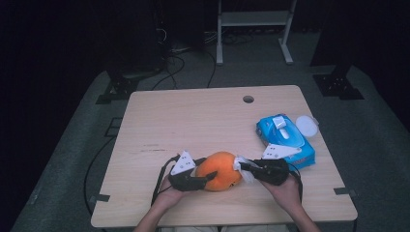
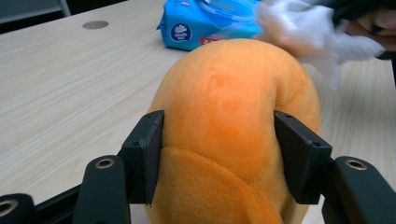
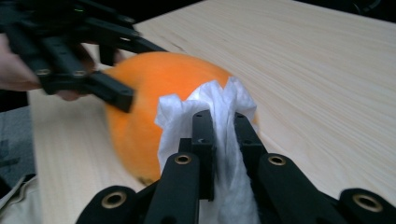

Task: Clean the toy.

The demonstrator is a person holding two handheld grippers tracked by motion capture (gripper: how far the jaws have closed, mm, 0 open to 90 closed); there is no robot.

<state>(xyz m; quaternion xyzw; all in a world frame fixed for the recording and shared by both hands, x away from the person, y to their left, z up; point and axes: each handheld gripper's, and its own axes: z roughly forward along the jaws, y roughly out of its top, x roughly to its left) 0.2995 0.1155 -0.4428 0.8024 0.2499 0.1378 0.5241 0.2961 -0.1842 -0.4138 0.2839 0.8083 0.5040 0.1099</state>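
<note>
A round orange plush toy (image 1: pixel 220 170) rests on the wooden table (image 1: pixel 193 116) near its front edge. My left gripper (image 1: pixel 203 174) comes in from the left and is shut on the toy; in the left gripper view its pads (image 2: pixel 149 149) press into both sides of the plush (image 2: pixel 233 84). From the right, my right gripper (image 1: pixel 245 166) is shut on a crumpled white wipe (image 1: pixel 238 161). The right gripper view shows the wipe (image 3: pixel 187 107) pinched between the jaws of that gripper (image 3: pixel 224 126) and pressed against the toy's (image 3: pixel 154 88) surface.
A blue pack of wet wipes (image 1: pixel 285 137) with its flap lifted lies just behind my right hand, and a round white lid (image 1: pixel 306 125) sits beside it. A cable hole (image 1: pixel 248 99) is near the table's far edge. A white shelf frame (image 1: pixel 254 24) stands on the floor beyond.
</note>
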